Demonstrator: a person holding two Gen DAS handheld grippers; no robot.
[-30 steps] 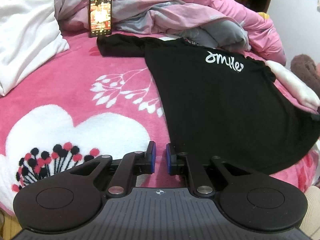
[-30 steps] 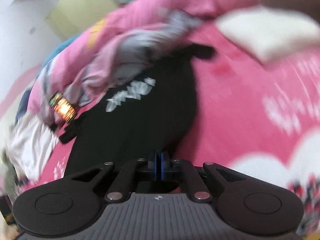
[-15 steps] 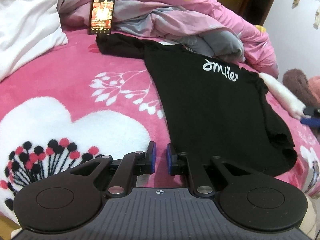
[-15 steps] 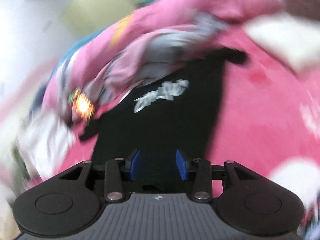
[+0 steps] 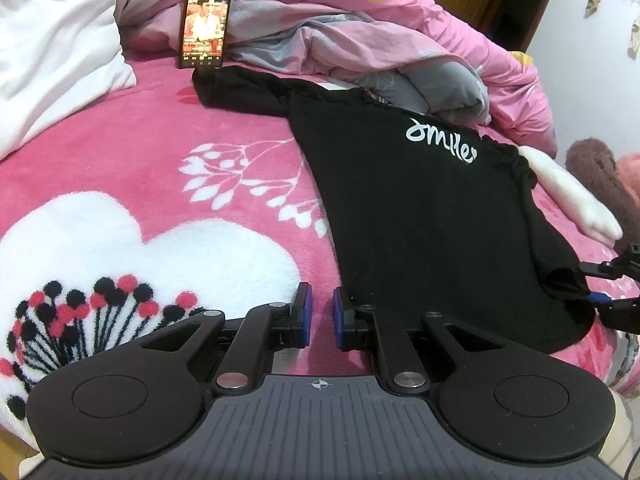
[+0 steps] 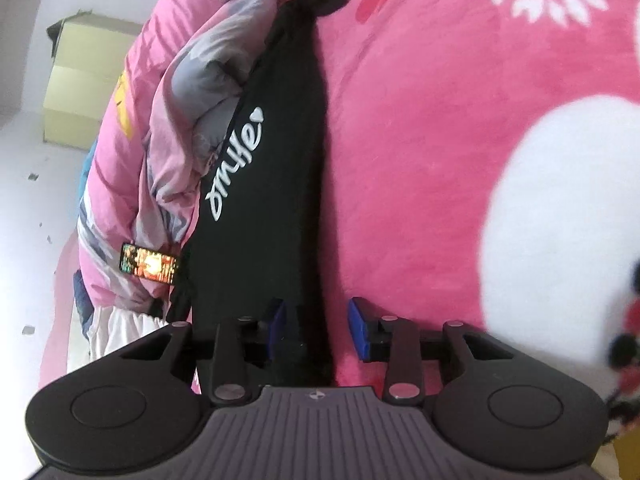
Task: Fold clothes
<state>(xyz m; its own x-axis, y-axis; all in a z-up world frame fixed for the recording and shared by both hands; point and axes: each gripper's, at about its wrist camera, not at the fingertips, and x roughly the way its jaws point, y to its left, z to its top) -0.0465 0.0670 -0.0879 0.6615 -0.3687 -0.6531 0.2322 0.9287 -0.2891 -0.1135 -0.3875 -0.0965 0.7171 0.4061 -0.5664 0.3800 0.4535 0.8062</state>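
A black T-shirt (image 5: 420,208) with white "smile" lettering lies on the pink blanket, its right side folded in toward the middle. My left gripper (image 5: 319,317) is open with a narrow gap and empty, just off the shirt's near left hem corner. My right gripper (image 6: 318,330) is open, its jaws astride the shirt's folded edge (image 6: 280,184) without closing on it. It also shows at the right edge of the left wrist view (image 5: 608,288), beside the folded hem.
A phone (image 5: 206,22) with a lit screen leans against a heap of pink and grey bedding (image 5: 360,40) behind the shirt. A white cloth (image 5: 52,52) lies at the far left. A white item (image 5: 572,196) and plush toy (image 5: 600,172) lie at right.
My right gripper let go of the shirt's right side after carrying it inward, opened wide and rolled to a new angle. The left gripper stayed put.
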